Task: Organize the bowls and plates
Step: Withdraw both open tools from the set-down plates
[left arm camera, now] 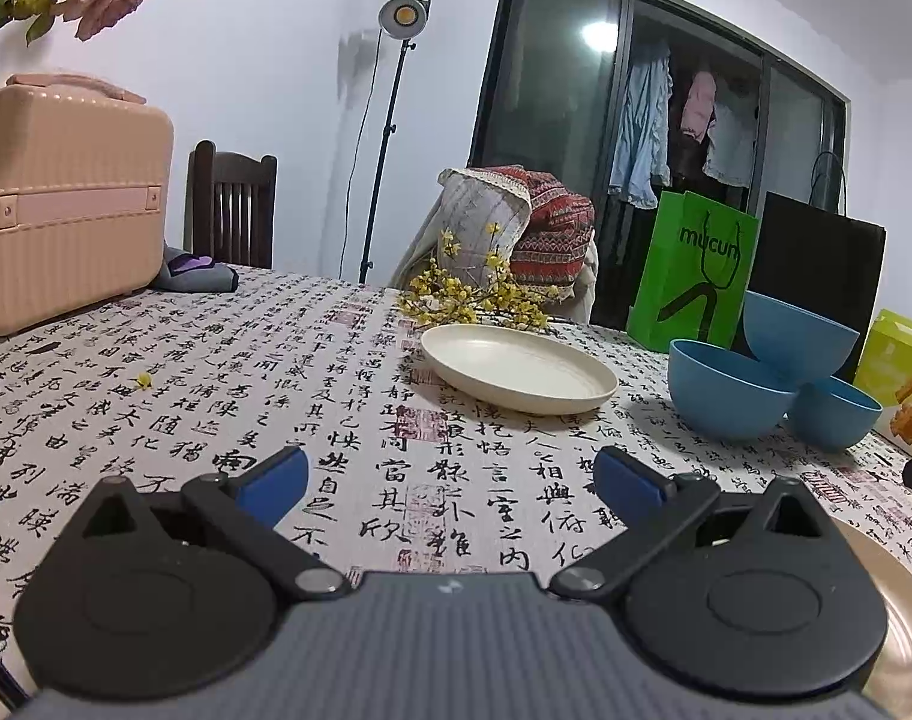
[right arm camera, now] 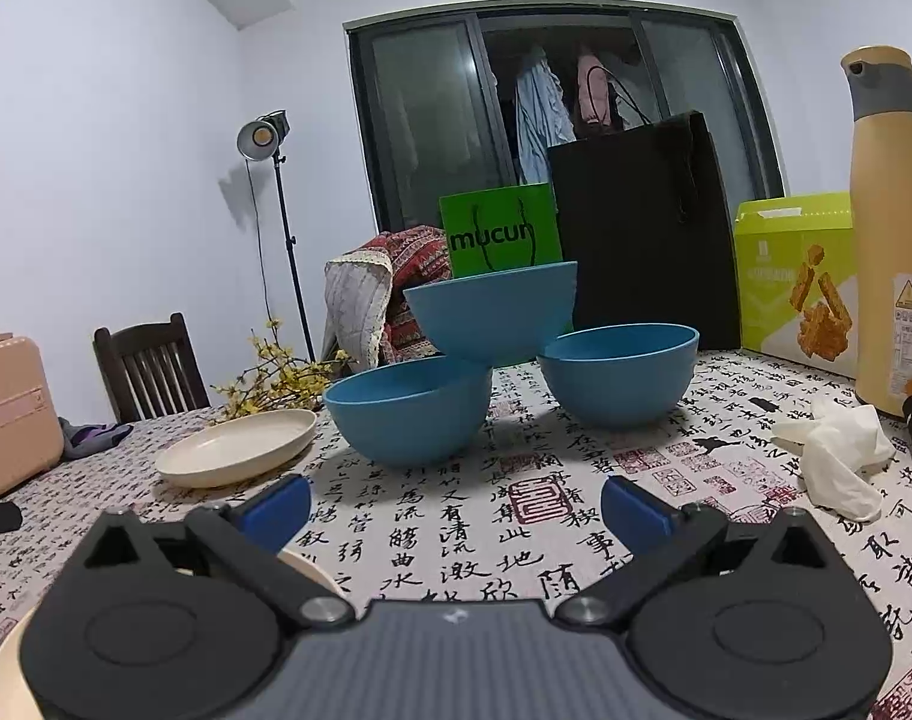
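Note:
Three blue bowls stand together on the calligraphy tablecloth: two on the cloth (right arm camera: 411,411) (right arm camera: 621,375) and a third (right arm camera: 492,309) resting tilted on their rims. In the left wrist view the same bowls (left arm camera: 729,390) sit at the right. A cream plate (left arm camera: 519,366) (right arm camera: 240,447) lies left of them. A second cream plate (left arm camera: 906,618) (right arm camera: 3,678) lies close under both grippers, mostly hidden. My left gripper (left arm camera: 450,483) is open and holds nothing. My right gripper (right arm camera: 456,510) is open too, short of the bowls.
A pink case (left arm camera: 66,204) stands at the far left, with yellow flowers (left arm camera: 474,294) behind the plate. Green bag (right arm camera: 504,237), black bag (right arm camera: 642,240), green box (right arm camera: 798,276), tan flask (right arm camera: 888,228) and crumpled white gloves (right arm camera: 834,456) crowd the back and right.

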Demonstrator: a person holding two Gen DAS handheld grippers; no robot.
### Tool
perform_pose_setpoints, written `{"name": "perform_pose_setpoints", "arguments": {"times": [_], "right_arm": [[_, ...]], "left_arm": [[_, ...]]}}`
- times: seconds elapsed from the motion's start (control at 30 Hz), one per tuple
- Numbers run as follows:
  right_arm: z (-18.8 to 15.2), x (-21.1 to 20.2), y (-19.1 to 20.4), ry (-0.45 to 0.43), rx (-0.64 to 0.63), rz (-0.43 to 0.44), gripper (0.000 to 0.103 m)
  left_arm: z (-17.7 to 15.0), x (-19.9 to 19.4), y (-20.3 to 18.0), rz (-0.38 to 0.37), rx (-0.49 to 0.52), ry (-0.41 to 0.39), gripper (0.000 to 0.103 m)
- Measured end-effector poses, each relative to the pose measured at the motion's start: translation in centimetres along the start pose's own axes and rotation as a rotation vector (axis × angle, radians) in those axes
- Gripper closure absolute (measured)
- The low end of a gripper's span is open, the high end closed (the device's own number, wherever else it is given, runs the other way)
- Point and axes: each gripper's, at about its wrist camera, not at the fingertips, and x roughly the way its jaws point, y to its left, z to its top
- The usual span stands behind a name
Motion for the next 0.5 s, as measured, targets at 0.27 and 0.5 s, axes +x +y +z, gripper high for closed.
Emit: {"name": "perform_pose_setpoints", "arguments": {"times": [0.27, 0.5], "right_arm": [[-0.03, 0.14, -0.04, 0.001, 0.006, -0.009, 0.000], [-0.09, 0.05, -0.05, -0.002, 0.007, -0.016, 0.000]], "left_arm": [[0.06, 0.04, 0.25, 0.010, -0.018, 0.003, 0.000], [0.06, 0.00, 0.23, 0.012, -0.016, -0.003, 0.000]]}}
